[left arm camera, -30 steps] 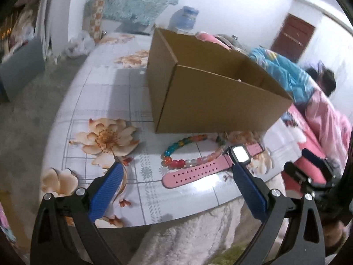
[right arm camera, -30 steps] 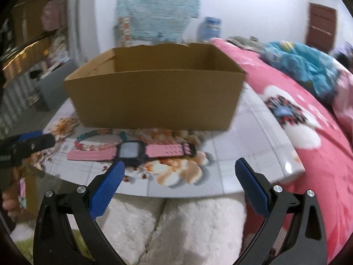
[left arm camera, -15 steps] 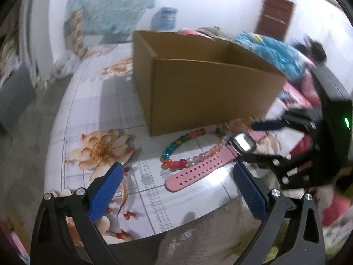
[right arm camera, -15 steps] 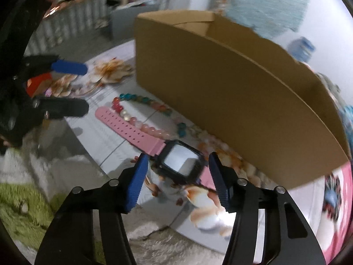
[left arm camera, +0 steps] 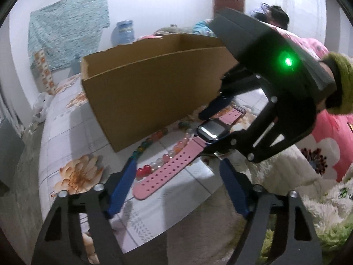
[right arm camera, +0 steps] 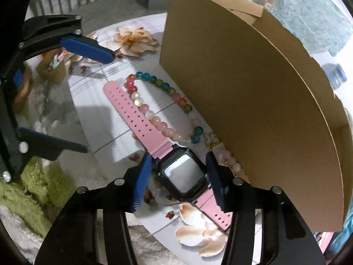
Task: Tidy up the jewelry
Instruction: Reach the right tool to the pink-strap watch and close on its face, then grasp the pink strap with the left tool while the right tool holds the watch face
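Right tongs angled steeply down over the pink watch, blue pads set either side of its black case and closing in on it; a narrow gap visible at each pad, so not yet gripping. Case square between the two pads, pink strap running out ahead of them toward the left tongs and back beneath them toward the desk edge. Watch flat on the flowered desk. Just ahead and to the right of the right tongs, a beaded bracelet looped beside the strap, some beads touching it. Cardboard box close on the right, its wall just beyond the right pad.

From the left wrist view, left tongs spread wide and narrowing, the free strap end of the watch lying between their pads without contact. Right tongs seen beyond, straddling the case. Red beads of the bracelet just past the left pad.
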Demonstrator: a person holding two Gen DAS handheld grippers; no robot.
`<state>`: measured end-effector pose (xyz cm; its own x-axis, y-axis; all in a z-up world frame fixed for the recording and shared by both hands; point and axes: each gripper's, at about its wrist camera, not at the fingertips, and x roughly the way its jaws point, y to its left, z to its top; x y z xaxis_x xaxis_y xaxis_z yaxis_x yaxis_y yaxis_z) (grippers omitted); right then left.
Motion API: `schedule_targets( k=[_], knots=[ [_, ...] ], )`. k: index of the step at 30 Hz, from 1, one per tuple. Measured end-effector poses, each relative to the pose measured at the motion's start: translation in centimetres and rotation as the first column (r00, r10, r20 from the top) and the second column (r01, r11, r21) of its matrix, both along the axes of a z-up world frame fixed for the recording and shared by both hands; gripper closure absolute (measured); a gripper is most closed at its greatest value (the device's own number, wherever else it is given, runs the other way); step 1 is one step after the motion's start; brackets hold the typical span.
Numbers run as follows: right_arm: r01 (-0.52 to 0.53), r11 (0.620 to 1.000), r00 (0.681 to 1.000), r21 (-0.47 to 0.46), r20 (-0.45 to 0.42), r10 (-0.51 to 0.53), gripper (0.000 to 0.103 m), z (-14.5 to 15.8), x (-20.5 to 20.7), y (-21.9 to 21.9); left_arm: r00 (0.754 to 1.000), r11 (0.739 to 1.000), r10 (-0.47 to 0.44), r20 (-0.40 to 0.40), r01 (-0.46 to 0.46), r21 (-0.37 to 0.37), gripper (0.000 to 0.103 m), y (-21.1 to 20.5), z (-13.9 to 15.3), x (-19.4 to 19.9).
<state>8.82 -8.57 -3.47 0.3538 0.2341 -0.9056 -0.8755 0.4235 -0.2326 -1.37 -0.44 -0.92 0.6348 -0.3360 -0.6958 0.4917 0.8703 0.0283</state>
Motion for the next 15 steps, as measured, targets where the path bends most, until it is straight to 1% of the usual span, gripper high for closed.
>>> schedule_targets(
  k=[4,8,9,11,12,15],
  knots=[
    [-0.022,1.000,0.999,-0.009,-0.045,0.021,0.061,0.2,-0.1,0.1,1.000,0.999,-0.028,0.006,0.028,0.023,0.044,-1.0,-0.2,0.0],
    [-0.030,1.000,0.993,0.006,-0.114,0.031,0.062,0.1,-1.1,-1.0,0.997,0.996,-0.073,0.013,0.073,0.058,0.051,-1.7,-0.6,-0.1],
    [-0.029,1.000,0.991,0.011,-0.130,0.030,0.062,0.4,-0.3,-1.2,0.996,0.994,-0.084,0.010,0.083,0.065,0.052,-2.0,-0.7,0.0],
    [-0.024,0.999,0.986,0.024,-0.164,0.027,0.062,0.5,0.0,-1.4,0.995,0.991,-0.104,-0.002,0.104,0.087,0.058,-2.7,-1.1,0.2],
    [-0.021,0.999,0.984,0.028,-0.174,0.026,0.062,0.5,0.1,-1.5,0.994,0.989,-0.112,-0.009,0.112,0.097,0.058,-3.0,-1.3,0.2],
    [-0.008,0.998,0.972,0.060,-0.236,0.022,0.062,0.7,0.8,-2.2,0.993,0.985,-0.114,-0.039,0.118,0.125,0.064,-3.6,-2.0,0.4]
  ],
)
